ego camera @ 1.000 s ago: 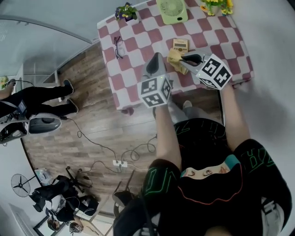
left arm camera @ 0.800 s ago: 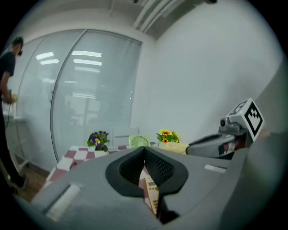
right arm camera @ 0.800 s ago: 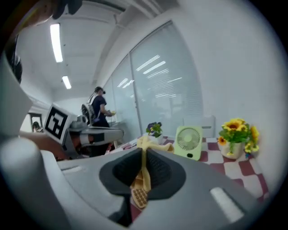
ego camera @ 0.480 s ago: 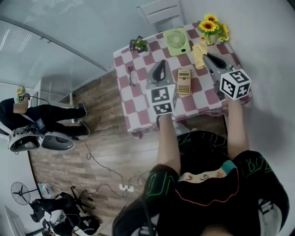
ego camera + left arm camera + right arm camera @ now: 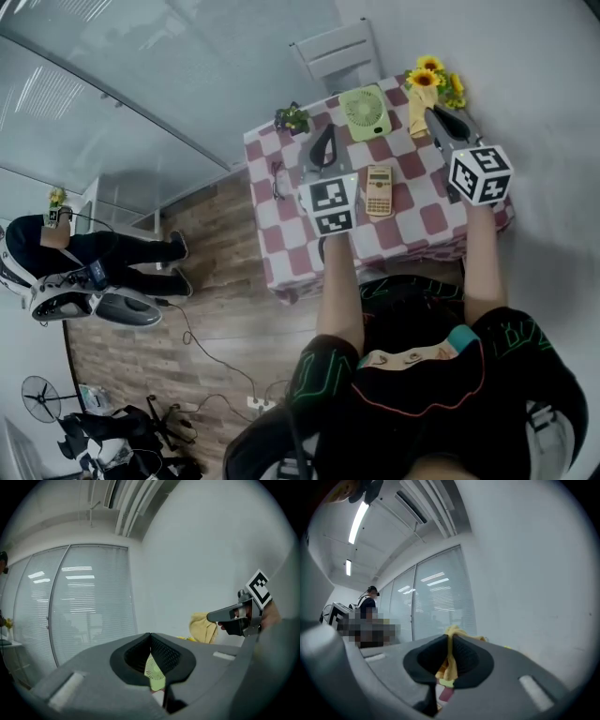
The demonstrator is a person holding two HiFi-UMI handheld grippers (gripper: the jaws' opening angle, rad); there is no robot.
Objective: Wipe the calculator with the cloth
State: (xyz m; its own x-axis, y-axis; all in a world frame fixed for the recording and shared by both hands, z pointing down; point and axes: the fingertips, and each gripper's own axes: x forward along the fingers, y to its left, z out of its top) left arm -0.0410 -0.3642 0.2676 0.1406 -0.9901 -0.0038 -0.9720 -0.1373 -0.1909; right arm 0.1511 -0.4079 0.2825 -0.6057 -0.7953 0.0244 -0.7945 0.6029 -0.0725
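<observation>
A beige calculator (image 5: 379,190) lies flat near the middle of the checkered table (image 5: 291,239). My right gripper (image 5: 433,112) is raised over the table's back right, shut on a yellow cloth (image 5: 416,105) that hangs from its tip beside the sunflowers. In the right gripper view the cloth (image 5: 449,665) is pinched between the jaws of my right gripper (image 5: 450,637). My left gripper (image 5: 327,129) hovers left of the calculator, shut and holding nothing. The left gripper view shows my left gripper (image 5: 150,637) with its jaws together, and the cloth (image 5: 204,627) hanging off to the right.
A green desk fan (image 5: 364,111) lies at the table's back. Sunflowers (image 5: 429,73) stand at the back right, a small potted plant (image 5: 292,117) at the back left, glasses (image 5: 279,180) on the left. A grey chair (image 5: 336,49) stands behind; a person (image 5: 84,253) stands far left.
The right gripper has lifted the cloth away from the calculator towards the back right by the sunflowers. Both grippers point higher, and the head view has drawn back from the table.
</observation>
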